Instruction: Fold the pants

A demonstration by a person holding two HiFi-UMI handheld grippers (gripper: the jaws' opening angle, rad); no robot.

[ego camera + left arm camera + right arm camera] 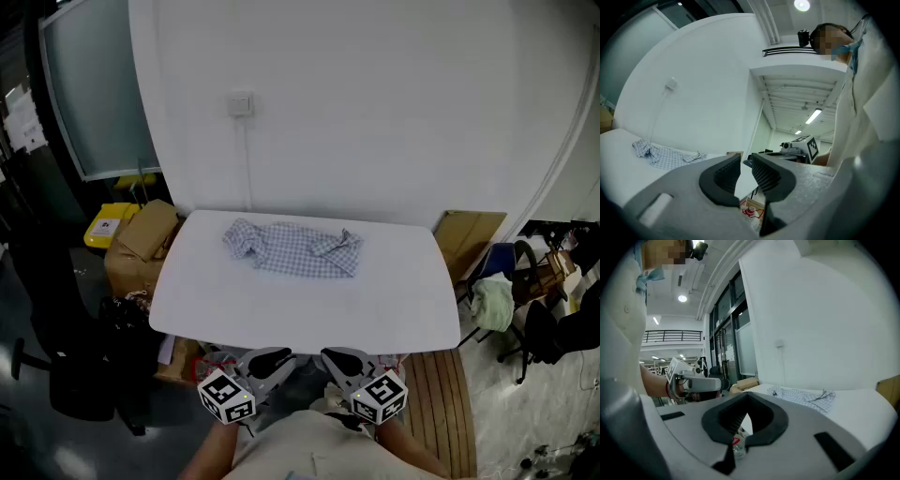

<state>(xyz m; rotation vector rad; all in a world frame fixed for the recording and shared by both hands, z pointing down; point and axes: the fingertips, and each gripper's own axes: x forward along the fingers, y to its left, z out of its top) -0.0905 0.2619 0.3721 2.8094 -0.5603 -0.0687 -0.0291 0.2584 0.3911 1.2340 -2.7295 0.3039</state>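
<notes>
The blue-and-white checked pants [292, 249] lie crumpled at the far middle of the white table [309, 314]. They also show in the left gripper view as the pants [665, 154], and in the right gripper view as the pants [806, 395]. Both grippers hang close to my body, short of the table's near edge and well apart from the cloth. My left gripper [272, 357] [746, 161] has its jaws a narrow gap apart with nothing between them. My right gripper [339, 358] [747, 397] is shut and holds nothing.
Cardboard boxes [141, 244] and a yellow box [105, 225] stand left of the table, with a black chair [66, 356] nearer. A flat cardboard sheet [464, 239] and a chair with a green cloth [492, 302] are to the right. A white wall rises right behind the table.
</notes>
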